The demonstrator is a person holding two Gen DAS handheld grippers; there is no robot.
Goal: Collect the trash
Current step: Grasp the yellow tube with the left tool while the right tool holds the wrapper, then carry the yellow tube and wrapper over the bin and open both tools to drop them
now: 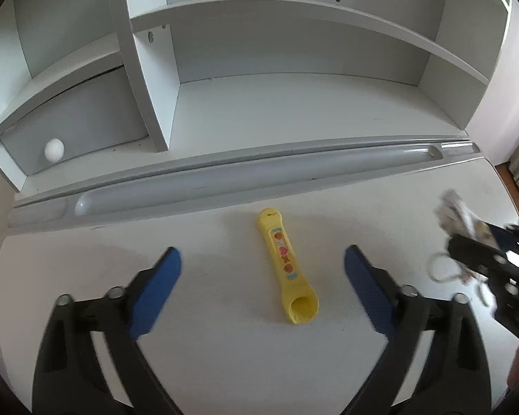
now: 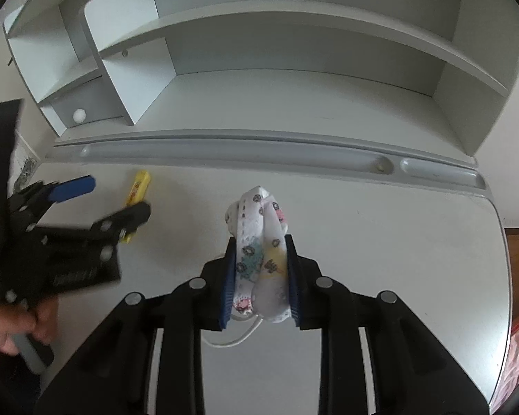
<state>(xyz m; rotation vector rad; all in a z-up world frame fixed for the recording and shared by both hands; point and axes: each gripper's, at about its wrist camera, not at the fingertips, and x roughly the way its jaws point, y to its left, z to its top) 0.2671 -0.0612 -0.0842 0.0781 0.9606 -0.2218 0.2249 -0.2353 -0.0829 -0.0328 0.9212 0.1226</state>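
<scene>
Two grippers are held over the white desk (image 1: pixel 225 363). The left gripper (image 1: pixel 263 269) is spread wide, with a yellow tube (image 1: pixel 287 269) lying on the desk between its fingers, untouched. At the right, a crumpled patterned mask (image 2: pixel 259 252) is pinched by the right gripper (image 2: pixel 259 266). Farther back a grey groove (image 1: pixel 225 180) is seen, then shelves (image 1: pixel 294 10), with a white ball (image 1: pixel 54 149) at far left.

I cannot read any text. The yellow tube (image 1: pixel 288 269) has a label with small coloured pictures, too blurred for letters. The left hand-held gripper (image 2: pixel 116 199) has pale lettering on its body, also unreadable.
</scene>
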